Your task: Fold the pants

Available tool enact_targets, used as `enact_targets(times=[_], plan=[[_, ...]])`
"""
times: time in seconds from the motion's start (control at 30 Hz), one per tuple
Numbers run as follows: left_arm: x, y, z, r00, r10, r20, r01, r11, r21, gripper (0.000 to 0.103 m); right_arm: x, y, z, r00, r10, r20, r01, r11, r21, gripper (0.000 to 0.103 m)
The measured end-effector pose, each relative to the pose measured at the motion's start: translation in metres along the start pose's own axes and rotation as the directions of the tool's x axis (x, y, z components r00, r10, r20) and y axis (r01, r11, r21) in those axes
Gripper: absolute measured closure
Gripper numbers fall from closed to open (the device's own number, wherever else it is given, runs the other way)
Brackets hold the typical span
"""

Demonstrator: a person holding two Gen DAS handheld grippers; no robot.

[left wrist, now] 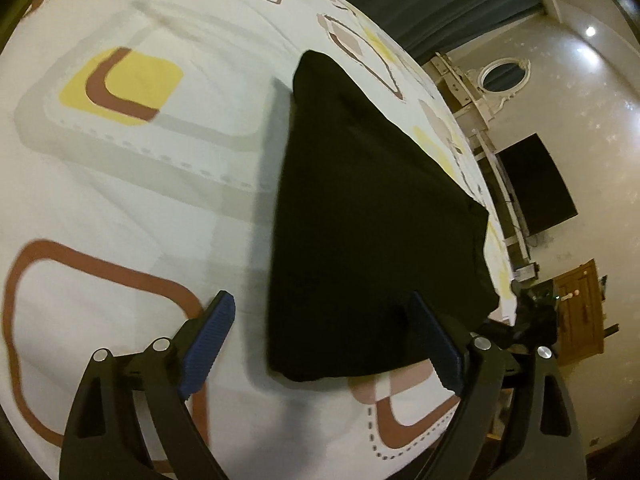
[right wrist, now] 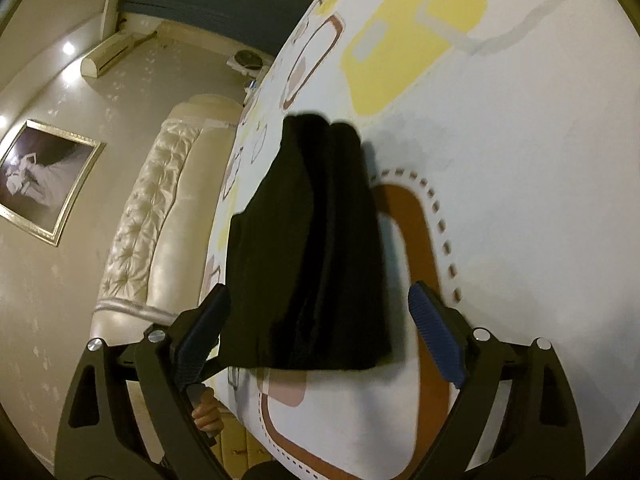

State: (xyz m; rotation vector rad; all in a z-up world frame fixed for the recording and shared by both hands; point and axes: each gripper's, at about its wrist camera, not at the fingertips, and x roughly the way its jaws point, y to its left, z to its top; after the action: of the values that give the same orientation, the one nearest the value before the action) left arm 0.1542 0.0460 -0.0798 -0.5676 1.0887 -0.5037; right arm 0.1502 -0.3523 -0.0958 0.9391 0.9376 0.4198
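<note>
Holding my left gripper point(left wrist: 320, 332) and right gripper point(right wrist: 320, 324) spread and empty just over the near end of the black pants point(left wrist: 360, 208), I judge them already folded flat on the patterned bedsheet point(left wrist: 120, 208), needing only release.

Pants point(left wrist: 372, 216): matt black cloth. Bedsheet point(left wrist: 132, 200): smooth printed cloth.

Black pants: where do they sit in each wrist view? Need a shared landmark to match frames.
Left wrist: black pants fill the centre and run right of centre, near end between the open fingers of the left gripper.
Right wrist: pants at centre, near end between the open fingers of the right gripper.
Shared landmark: the patterned bedsheet under them.
</note>
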Motion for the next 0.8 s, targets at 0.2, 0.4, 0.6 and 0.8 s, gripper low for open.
enact_targets(times=[0.2,0.4,0.6,0.8], plan=[[0.009,-0.006,-0.005,0.998,-0.068,-0.014,0.067,0.997,-0.038,0.020,0.015,0.009,-0.010,1.000,-0.016,-0.022,0.016,1.000,-0.023,0.016],[0.006,-0.011,-0.010,0.999,0.031,0.020,-0.031,1.000,-0.002,0.050,0.026,0.012,-0.012,0.997,-0.077,-0.026,0.076,0.996,-0.042,0.063],[-0.004,-0.020,-0.010,0.997,0.061,0.044,-0.062,0.998,0.010,0.066,0.016,0.021,-0.012,1.000,-0.018,-0.019,0.017,0.999,-0.039,0.071],[-0.015,-0.033,-0.019,0.996,0.076,0.040,-0.077,0.997,0.013,0.068,-0.001,0.027,-0.020,1.000,-0.001,-0.030,-0.001,0.998,-0.057,0.072]])
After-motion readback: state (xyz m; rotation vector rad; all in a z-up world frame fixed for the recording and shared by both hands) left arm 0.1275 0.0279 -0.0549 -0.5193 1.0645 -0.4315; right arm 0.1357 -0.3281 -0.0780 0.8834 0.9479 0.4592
